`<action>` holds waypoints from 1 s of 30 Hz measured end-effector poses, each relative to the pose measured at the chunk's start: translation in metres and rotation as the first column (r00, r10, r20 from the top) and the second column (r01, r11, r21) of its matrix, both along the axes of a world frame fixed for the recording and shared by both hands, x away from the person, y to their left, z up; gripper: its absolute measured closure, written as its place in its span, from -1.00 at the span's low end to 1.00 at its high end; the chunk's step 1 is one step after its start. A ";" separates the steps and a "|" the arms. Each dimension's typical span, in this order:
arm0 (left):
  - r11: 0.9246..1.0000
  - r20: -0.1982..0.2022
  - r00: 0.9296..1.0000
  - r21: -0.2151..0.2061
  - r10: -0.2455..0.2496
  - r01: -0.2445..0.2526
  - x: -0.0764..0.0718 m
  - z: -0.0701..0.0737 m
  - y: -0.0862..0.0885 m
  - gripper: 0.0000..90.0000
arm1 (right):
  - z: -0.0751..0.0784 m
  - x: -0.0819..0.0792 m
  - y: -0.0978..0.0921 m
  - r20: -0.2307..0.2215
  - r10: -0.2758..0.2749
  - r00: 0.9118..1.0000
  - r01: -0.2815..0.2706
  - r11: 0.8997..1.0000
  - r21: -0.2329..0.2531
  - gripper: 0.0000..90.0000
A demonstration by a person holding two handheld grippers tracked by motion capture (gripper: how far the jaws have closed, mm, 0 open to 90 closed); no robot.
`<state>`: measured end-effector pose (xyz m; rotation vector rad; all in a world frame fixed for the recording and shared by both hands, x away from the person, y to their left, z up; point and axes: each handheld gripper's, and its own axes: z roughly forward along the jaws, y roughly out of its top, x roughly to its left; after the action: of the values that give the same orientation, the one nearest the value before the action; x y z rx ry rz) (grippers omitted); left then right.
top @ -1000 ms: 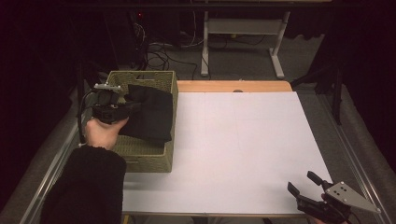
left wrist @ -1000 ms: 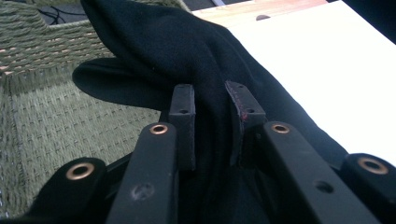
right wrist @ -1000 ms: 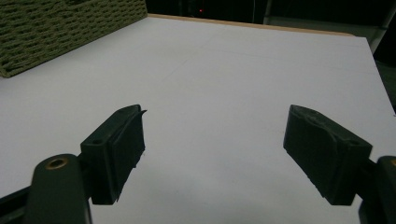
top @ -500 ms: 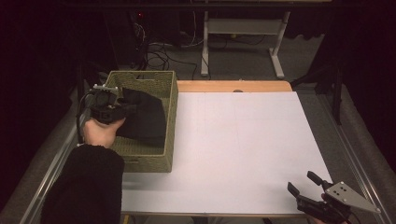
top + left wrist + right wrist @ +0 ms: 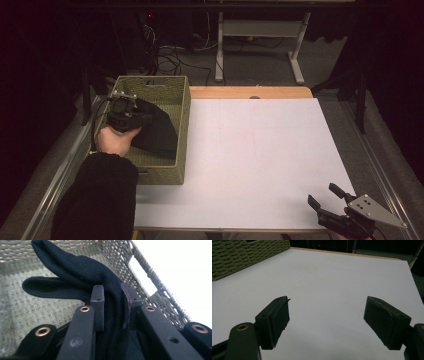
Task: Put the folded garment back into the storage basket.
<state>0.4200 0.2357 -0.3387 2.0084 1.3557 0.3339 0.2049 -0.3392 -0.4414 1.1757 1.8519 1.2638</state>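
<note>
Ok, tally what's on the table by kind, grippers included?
Baskets: 1, the basket.
Cloths: 1, the black cloth in it.
Grippers: 2, left gripper shut on the cloth, right gripper open.
Total: 4.

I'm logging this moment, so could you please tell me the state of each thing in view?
Left gripper: shut on the black cloth.
Black cloth: bunched, pinched between the fingers, inside the basket.
Woven basket: upright on the table's left side, holding the cloth.
Right gripper: open, holding nothing, above the white table.
</note>
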 end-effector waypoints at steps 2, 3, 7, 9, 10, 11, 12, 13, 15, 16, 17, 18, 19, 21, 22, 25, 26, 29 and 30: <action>1.000 -0.001 1.000 -0.005 -0.007 0.007 0.003 -0.004 -0.003 0.58 | 0.000 0.000 0.000 0.001 -0.003 1.000 0.003 1.000 0.000 -0.53; 1.000 -0.004 1.000 -0.012 -0.008 0.008 0.004 -0.005 -0.004 0.58 | 0.000 0.000 0.000 0.000 -0.004 1.000 0.004 1.000 0.001 -0.53; 1.000 -0.010 1.000 -0.013 -0.007 0.007 0.008 -0.010 -0.006 0.58 | 0.000 -0.001 -0.001 -0.001 -0.007 1.000 0.007 1.000 0.002 -0.53; 1.000 -0.019 1.000 -0.010 -0.001 0.001 0.009 -0.012 -0.005 0.58 | 0.000 -0.001 -0.001 0.003 -0.006 1.000 0.006 1.000 -0.001 -0.53; 1.000 -0.023 1.000 -0.001 0.002 -0.002 0.010 -0.014 -0.004 0.58 | 0.001 -0.002 -0.001 0.003 -0.007 1.000 0.007 1.000 0.002 -0.53; 1.000 -0.024 1.000 0.016 0.007 -0.006 0.010 -0.015 -0.004 0.57 | 0.001 -0.003 -0.001 0.010 -0.006 1.000 0.006 1.000 -0.003 -0.53; 0.999 -0.026 1.000 0.034 0.008 -0.007 0.011 -0.017 -0.004 0.57 | 0.001 -0.003 -0.001 0.010 -0.006 1.000 0.006 1.000 -0.003 -0.53; 0.999 -0.032 0.999 0.038 0.013 -0.012 0.012 -0.018 -0.004 0.57 | 0.001 -0.003 -0.001 0.009 -0.006 1.000 0.006 1.000 -0.005 -0.53; 0.999 -0.034 0.999 0.031 0.019 -0.017 0.012 -0.021 -0.002 0.57 | 0.001 -0.003 -0.001 0.008 -0.014 1.000 0.014 1.000 -0.001 -0.53; 0.999 -0.036 0.999 0.028 0.020 -0.019 0.012 -0.022 -0.001 0.57 | 0.001 -0.003 -0.001 0.008 -0.014 1.000 0.014 1.000 0.000 -0.53; 0.999 -0.036 0.999 0.030 0.020 -0.019 0.013 -0.023 0.000 0.56 | 0.001 -0.003 -0.001 0.008 -0.013 1.000 0.013 1.000 -0.001 -0.53; 0.999 -0.034 0.999 0.033 0.022 -0.021 0.013 -0.023 0.000 0.54 | 0.001 -0.003 -0.001 0.006 -0.010 1.000 0.010 1.000 -0.002 -0.53; 0.999 -0.029 0.999 0.036 0.024 -0.023 0.012 -0.024 0.001 0.53 | 0.001 -0.003 -0.001 0.006 -0.008 1.000 0.008 1.000 -0.002 -0.53; 0.998 -0.025 0.999 0.051 0.026 -0.025 0.012 -0.025 0.000 0.50 | 0.001 -0.003 -0.001 0.008 -0.007 1.000 0.007 1.000 -0.003 -0.53; 0.998 -0.025 0.999 0.059 0.033 -0.031 0.012 -0.025 0.000 0.47 | 0.001 -0.003 -0.001 0.008 -0.008 1.000 0.008 1.000 -0.002 -0.53; 0.997 -0.027 0.998 0.058 0.054 -0.053 0.012 -0.025 0.001 0.25 | 0.001 -0.003 0.000 0.008 -0.006 1.000 0.006 1.000 -0.003 -0.53; 0.996 -0.031 0.998 0.065 0.062 -0.060 0.012 -0.025 0.002 0.19 | 0.001 -0.003 0.000 0.009 -0.006 1.000 0.006 1.000 -0.002 -0.53; 0.994 -0.040 0.997 0.087 0.069 -0.066 0.012 -0.026 0.003 0.09 | 0.002 -0.004 0.000 0.011 -0.006 1.000 0.006 1.000 -0.002 -0.53; 0.994 -0.043 0.997 0.090 0.071 -0.067 0.012 -0.026 0.003 0.06 | 0.002 -0.004 0.000 0.013 -0.010 1.000 0.010 1.000 -0.003 -0.53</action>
<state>0.4320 0.2383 -0.3651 2.0558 1.4646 0.3873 0.2010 -0.3395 -0.4398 1.1712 1.8364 1.2599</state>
